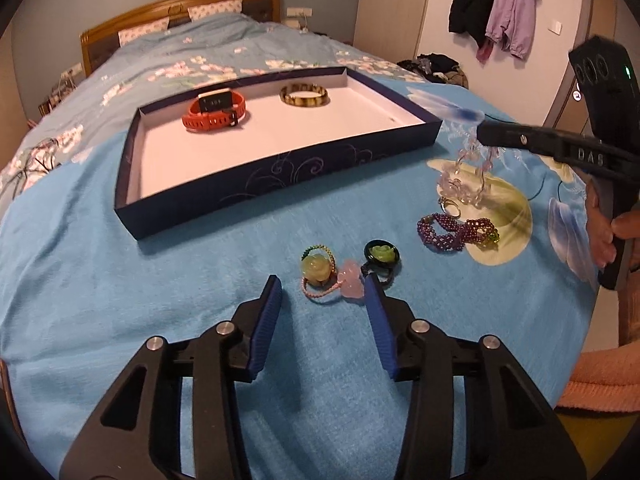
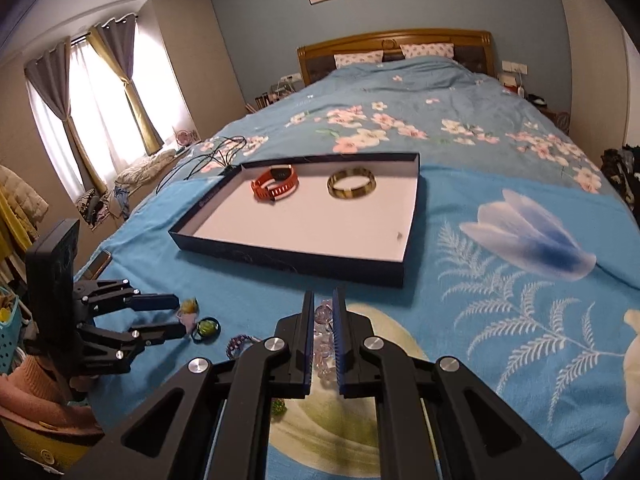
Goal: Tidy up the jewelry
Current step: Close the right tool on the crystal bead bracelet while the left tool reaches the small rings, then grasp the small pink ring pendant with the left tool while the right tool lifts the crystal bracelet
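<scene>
Jewelry is partly sorted: nearest, the left gripper (image 1: 324,288) gapes wide around two pendants (image 1: 334,274); the right gripper (image 2: 323,312) pinches a clear bead bracelet (image 2: 325,320) beside a purple one (image 1: 456,232). Farther, the tray (image 1: 280,184) holds a watch (image 1: 214,114) and bangle (image 1: 305,95).

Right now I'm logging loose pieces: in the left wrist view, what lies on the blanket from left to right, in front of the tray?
Yellow-green bead charm → pink stone charm → black-rimmed green pendant → purple beaded bracelet.
</scene>
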A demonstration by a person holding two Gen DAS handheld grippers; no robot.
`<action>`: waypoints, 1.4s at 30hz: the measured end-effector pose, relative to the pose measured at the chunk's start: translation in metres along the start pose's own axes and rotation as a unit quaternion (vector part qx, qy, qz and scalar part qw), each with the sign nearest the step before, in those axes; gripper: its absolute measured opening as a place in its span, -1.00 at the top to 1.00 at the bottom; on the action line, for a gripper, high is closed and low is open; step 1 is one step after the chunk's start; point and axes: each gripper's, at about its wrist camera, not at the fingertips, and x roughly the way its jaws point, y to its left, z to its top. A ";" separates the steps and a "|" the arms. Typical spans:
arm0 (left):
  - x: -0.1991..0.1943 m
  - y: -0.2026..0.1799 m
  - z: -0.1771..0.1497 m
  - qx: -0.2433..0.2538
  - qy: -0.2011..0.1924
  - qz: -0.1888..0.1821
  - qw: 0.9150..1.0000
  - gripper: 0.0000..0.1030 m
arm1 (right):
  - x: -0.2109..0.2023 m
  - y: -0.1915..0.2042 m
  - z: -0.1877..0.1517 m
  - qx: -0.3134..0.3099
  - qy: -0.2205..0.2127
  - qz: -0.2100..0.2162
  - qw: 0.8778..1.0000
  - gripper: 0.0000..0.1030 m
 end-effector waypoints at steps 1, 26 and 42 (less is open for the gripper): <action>0.000 0.002 0.002 -0.005 0.000 -0.006 1.000 0.17 | 0.001 0.000 -0.002 -0.001 0.004 -0.001 1.000 0.86; -0.019 0.037 0.033 -0.062 -0.051 -0.045 0.996 0.99 | 0.008 -0.004 -0.010 0.004 0.013 0.008 1.000 0.86; 0.007 0.020 0.016 -0.034 0.007 -0.066 0.997 0.66 | 0.011 -0.004 -0.014 0.011 0.022 0.012 1.000 0.85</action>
